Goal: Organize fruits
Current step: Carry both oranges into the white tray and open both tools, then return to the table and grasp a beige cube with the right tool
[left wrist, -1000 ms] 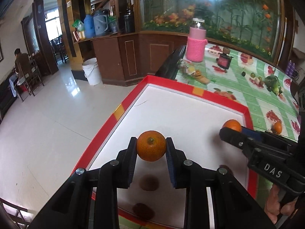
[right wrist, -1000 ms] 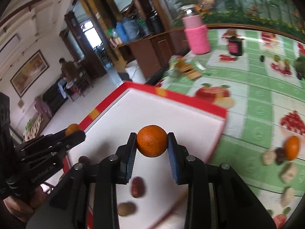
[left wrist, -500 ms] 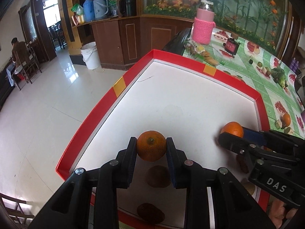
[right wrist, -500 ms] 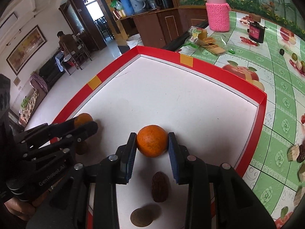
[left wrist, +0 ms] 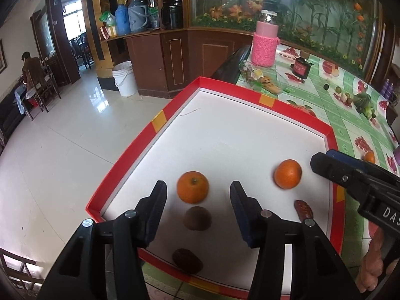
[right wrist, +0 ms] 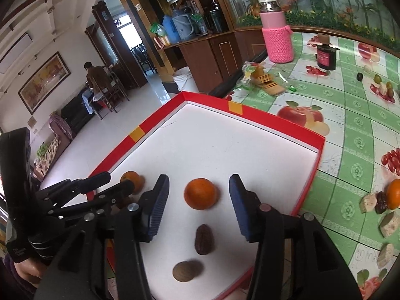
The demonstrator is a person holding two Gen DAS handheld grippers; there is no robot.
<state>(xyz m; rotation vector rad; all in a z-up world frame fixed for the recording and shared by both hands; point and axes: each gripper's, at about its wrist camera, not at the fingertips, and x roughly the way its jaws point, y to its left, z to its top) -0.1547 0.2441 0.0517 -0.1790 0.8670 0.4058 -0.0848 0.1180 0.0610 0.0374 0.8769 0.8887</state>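
Two oranges lie on the white floor of the red-rimmed tray [left wrist: 160, 121]. In the left wrist view one orange [left wrist: 192, 187] rests between the jaws of my left gripper [left wrist: 198, 192], which are opening and clear of it. In the right wrist view the other orange [right wrist: 200, 193] sits between the opening jaws of my right gripper [right wrist: 198, 187], with gaps on both sides. That second orange [left wrist: 287, 173] also shows in the left view, beside the right gripper's fingers [left wrist: 332, 167]. A brown kiwi [left wrist: 197, 218] and dark dates [left wrist: 187, 260] [right wrist: 204, 238] lie nearer me.
Another orange [right wrist: 394, 197] with pale and dark pieces lies on the green fruit-print tablecloth [right wrist: 350, 130] right of the tray. A pink-sleeved jar [right wrist: 276, 30], a dark bottle [right wrist: 326, 55] and crackers [right wrist: 267, 80] stand at the back. The tray's left rim overhangs the tiled floor.
Both grippers have let go of their oranges, which now rest on the tray floor. The jaws have spread apart. Both grippers came down toward the tray beforehand.
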